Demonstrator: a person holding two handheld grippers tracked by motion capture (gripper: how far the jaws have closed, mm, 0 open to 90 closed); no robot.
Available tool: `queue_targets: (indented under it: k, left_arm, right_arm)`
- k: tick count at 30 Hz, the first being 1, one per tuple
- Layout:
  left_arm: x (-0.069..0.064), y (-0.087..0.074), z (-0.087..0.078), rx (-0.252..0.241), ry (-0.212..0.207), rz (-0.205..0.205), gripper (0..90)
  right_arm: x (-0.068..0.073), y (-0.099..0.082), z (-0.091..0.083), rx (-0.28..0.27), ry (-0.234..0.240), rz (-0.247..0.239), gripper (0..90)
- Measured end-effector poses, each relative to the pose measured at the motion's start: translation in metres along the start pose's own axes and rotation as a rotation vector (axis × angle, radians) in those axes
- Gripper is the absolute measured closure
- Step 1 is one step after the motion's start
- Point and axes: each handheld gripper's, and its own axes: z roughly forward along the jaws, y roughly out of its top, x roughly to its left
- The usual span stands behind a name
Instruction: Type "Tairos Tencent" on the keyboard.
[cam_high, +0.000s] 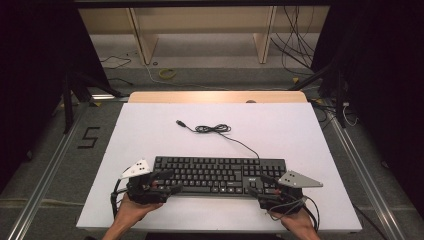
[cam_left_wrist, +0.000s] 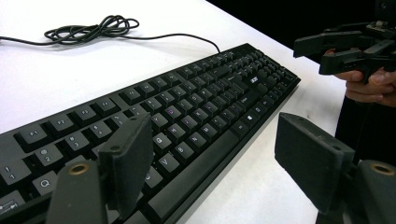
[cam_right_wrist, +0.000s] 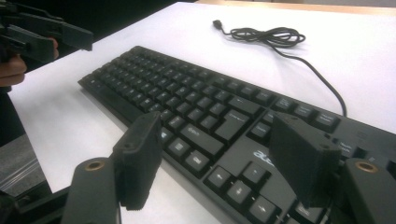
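Lying flat on the white table (cam_high: 150, 130), the black keyboard (cam_high: 220, 175) runs its long axis left to right along the near half of the board, key rows facing up and the space bar side toward the person. Its cable (cam_high: 235, 137) leaves the far edge toward the right end, loops into a small tangle (cam_high: 212, 129) farther back, and ends in a plug (cam_high: 180, 122) pointing far-left.

At the keyboard's left end sits the left gripper (cam_high: 167, 181), jaws spread wide and released; in the left gripper view one jaw hangs over the near-left keys while the other hangs over bare table in front of the keyboard's near edge, nothing pinched between them. At the right end sits the right gripper (cam_high: 257, 185), also spread and released; its own view shows one jaw over the table beside the near edge and the other over the right-hand keys, near the printed logo (cam_right_wrist: 264, 158), with no pad pressing on anything.

The grey plates and the hands cover both near corners of the keyboard in the high view. Key lettering is too small to read from above, and whether any jaw tip brushes a key I cannot tell.
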Motion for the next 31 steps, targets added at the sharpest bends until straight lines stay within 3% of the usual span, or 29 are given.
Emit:
queue_targets:
  k: [31]
  left_arm:
    - [0.0044, -0.0016, 0.0015, 0.001, 0.02, -0.001, 26.7]
  right_arm:
    - [-0.002, -0.0043, -0.0036, -0.003, -0.023, 0.017, 31.5]
